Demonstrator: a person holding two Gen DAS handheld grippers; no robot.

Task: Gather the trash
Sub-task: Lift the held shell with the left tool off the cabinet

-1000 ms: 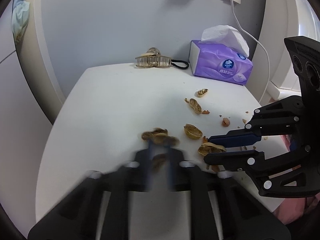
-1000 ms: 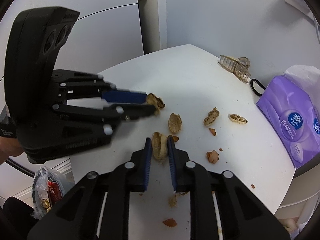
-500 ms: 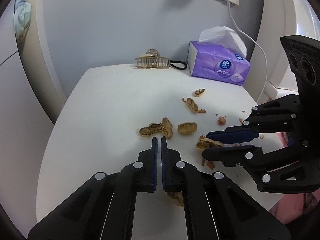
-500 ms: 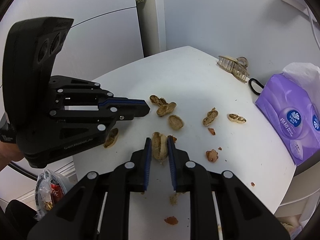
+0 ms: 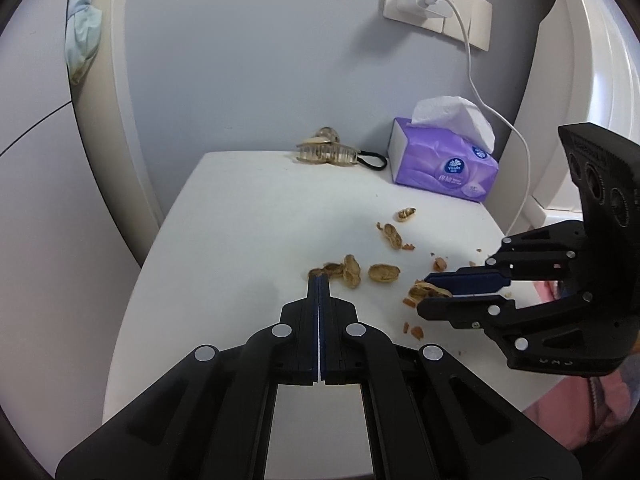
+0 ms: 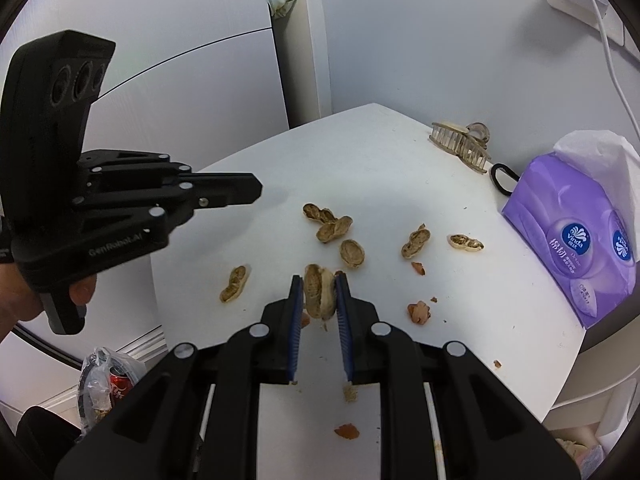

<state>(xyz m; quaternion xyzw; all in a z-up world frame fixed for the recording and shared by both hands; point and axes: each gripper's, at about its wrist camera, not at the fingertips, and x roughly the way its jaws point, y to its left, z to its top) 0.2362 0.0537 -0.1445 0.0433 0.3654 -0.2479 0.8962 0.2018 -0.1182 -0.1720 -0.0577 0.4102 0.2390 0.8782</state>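
A smooth white table top (image 6: 400, 184) with a rounded edge is seen, strewn with dry, tan peanut shells of ridged, papery texture. The right gripper (image 6: 319, 280), of matte black plastic with ribbed blue pads (image 6: 297, 320), is closed on a split peanut shell (image 6: 319, 292), whose two pale halves are pinched upright between the pads. Just ahead of its tips a hollow half shell (image 6: 352, 253) is lying open side up, and beyond that a pair of touching shells (image 6: 328, 222) is seen. To the left of the tips a long shell half (image 6: 235, 284) lies near the table's edge; to the right, two more shells (image 6: 416, 243) and reddish skin flakes (image 6: 419, 312) are scattered. Crumbs are found beneath the jaws.

The left gripper (image 5: 319, 278) is shown with its blue pads pressed fully together and nothing held between them; its tips are seen just short of the shell pair (image 5: 340, 270).

Farther off, to the right of the right gripper, a glossy purple tissue pack (image 6: 576, 236) with a soft white tissue pulled up is standing, and beside it a translucent beige toothed hair claw (image 6: 460, 144) and a black hair tie (image 6: 502, 180). Below the table's left edge, a crinkled plastic bag (image 6: 100, 384) holding a red can is visible
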